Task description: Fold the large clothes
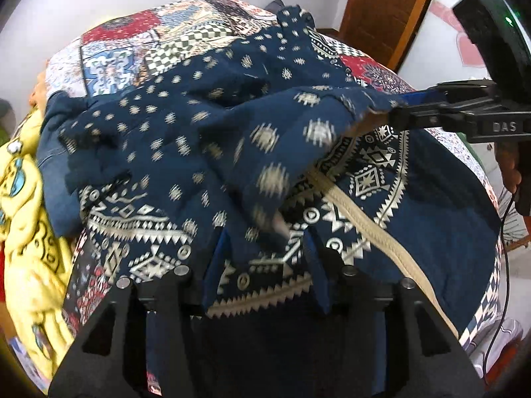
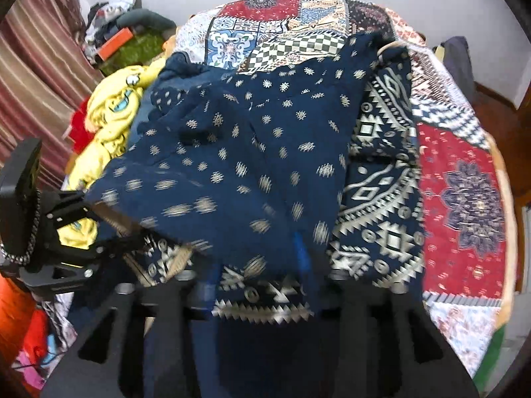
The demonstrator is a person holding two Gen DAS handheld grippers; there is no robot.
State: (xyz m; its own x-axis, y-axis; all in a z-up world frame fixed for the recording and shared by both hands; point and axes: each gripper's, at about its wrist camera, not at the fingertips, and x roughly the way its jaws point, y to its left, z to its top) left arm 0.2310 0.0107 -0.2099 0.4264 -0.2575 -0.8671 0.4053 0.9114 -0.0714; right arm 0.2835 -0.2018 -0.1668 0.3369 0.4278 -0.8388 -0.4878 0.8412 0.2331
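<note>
A large navy garment (image 1: 205, 139) with cream dots and a geometric border lies half lifted over the patchwork bed. It also fills the right wrist view (image 2: 252, 152). My left gripper (image 1: 265, 285) is shut on the garment's patterned hem, cloth bunched between its blue pads. It shows at the left of the right wrist view (image 2: 96, 229). My right gripper (image 2: 262, 285) is shut on another part of the hem. It shows at the right of the left wrist view (image 1: 398, 109), pinching a raised corner.
The patchwork quilt (image 2: 464, 179) covers the bed. A yellow printed garment (image 1: 23, 219) and denim piece (image 1: 53, 172) lie at the bed's left. A wooden door (image 1: 385, 6) stands behind. Clutter and a striped curtain (image 2: 36, 66) sit far left.
</note>
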